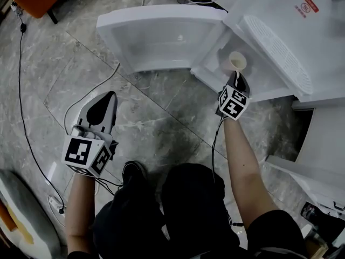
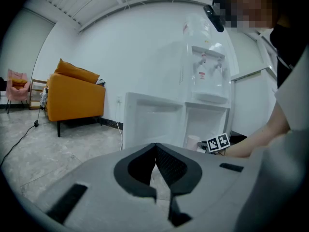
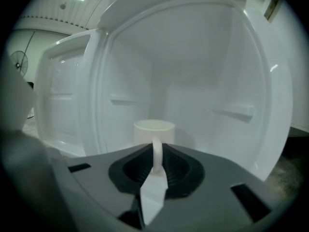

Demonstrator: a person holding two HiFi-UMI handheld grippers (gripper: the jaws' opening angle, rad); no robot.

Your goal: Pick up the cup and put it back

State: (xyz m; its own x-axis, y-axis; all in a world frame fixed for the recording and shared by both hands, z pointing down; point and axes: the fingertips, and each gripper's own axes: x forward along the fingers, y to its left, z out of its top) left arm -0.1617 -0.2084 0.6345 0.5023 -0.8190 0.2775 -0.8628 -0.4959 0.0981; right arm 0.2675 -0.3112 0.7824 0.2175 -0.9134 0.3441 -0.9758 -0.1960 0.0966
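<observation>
My right gripper (image 1: 236,80) clamps the cup (image 1: 237,61) by its handle, so it sits upright inside the dispenser cabinet (image 1: 213,65) — my left gripper (image 1: 103,106), closed on nothing, hangs outside the cabinet.

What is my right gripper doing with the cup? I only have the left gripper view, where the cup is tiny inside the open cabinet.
Observer: The right gripper view shows the right gripper with its fingers shut on the handle of the cream ceramic cup.
Operator: Is the cup upright?
Observer: Yes; the head view looks down into its open mouth.
Operator: Where does my left gripper sit relative to the cabinet door?
Observer: In the head view the left gripper is over the grey marbled stone floor, apart from the open white plastic cabinet door.
</observation>
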